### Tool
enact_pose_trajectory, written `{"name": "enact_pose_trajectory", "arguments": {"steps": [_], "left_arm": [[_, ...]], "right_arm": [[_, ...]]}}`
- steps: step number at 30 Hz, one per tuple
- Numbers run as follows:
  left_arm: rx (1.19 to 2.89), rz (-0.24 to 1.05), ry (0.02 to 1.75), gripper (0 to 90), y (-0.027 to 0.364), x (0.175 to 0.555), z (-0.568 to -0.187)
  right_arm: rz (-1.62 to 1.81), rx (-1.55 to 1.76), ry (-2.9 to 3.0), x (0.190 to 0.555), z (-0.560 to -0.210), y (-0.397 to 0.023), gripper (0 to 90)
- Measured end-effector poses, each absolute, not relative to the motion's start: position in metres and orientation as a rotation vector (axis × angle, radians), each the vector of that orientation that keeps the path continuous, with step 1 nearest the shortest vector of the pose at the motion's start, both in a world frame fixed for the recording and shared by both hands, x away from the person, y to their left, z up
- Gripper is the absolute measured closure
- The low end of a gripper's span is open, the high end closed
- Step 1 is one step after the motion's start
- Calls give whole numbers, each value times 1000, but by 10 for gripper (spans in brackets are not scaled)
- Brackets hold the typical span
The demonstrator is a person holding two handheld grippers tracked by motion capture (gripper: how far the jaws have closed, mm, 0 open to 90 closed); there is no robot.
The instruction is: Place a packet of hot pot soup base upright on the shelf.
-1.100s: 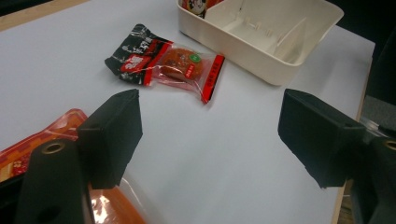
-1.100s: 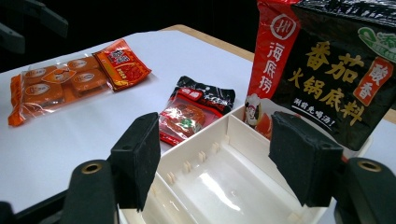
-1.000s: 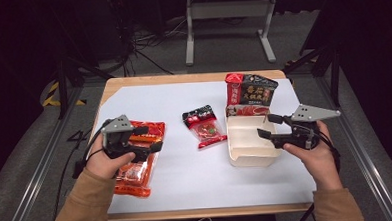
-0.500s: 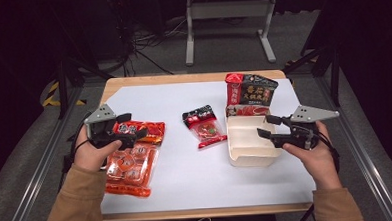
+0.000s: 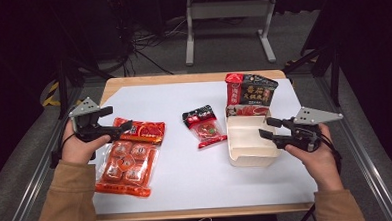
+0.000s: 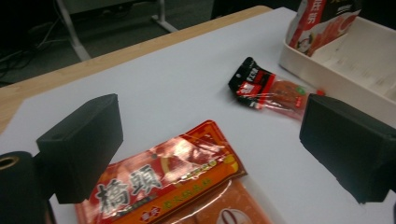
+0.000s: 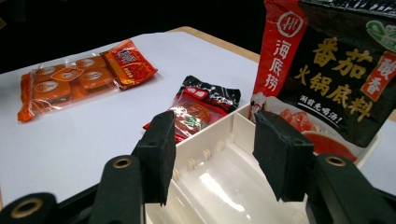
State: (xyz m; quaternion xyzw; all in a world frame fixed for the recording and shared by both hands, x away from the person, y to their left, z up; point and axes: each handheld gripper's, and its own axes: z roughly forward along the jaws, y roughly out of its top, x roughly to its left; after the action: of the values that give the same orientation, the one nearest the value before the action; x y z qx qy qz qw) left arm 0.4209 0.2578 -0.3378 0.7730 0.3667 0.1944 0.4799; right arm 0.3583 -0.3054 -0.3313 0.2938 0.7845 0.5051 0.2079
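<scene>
Beside left gripper (image 5: 115,120), orange packet (image 5: 128,158), jaws apart.

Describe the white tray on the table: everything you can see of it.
The white tray is a shallow rectangular box, seemingly glossy plastic, with low walls and a divider splitting it into compartments; small ribs line the inner walls. It sits flat on the white table cover, right of centre. A tall red-and-black sauce pouch stands upright in its far compartment; the near compartment is empty. The right hand-held gripper hovers over its right side with jaws apart around nothing. A small red-and-black packet lies just left of the tray.
</scene>
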Motion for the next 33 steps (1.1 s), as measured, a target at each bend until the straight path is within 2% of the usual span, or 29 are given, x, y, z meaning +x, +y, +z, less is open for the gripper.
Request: {"name": "enact_pose_trajectory", "arguments": {"steps": [2, 5, 7, 12, 19, 27, 33], "left_arm": [[1898, 530, 899, 69, 261, 423, -338], [1901, 546, 910, 119, 266, 427, -340], [1913, 541, 921, 107, 268, 429, -341], [1913, 511, 949, 170, 277, 435, -347], [1837, 486, 994, 316, 290, 444, -364], [1899, 531, 1025, 331, 301, 454, -376], [1842, 520, 1064, 335, 308, 461, -392]], "right_arm": [[1402, 823, 2169, 355, -330, -307, 493], [1404, 819, 2167, 352, -328, -310, 490], [1413, 818, 2165, 352, -328, -311, 486], [1428, 819, 2154, 350, -328, -314, 486], [1431, 826, 2154, 351, -330, -315, 486], [1434, 835, 2155, 352, -332, -316, 480], [1439, 843, 2154, 352, -333, -316, 472]]}}
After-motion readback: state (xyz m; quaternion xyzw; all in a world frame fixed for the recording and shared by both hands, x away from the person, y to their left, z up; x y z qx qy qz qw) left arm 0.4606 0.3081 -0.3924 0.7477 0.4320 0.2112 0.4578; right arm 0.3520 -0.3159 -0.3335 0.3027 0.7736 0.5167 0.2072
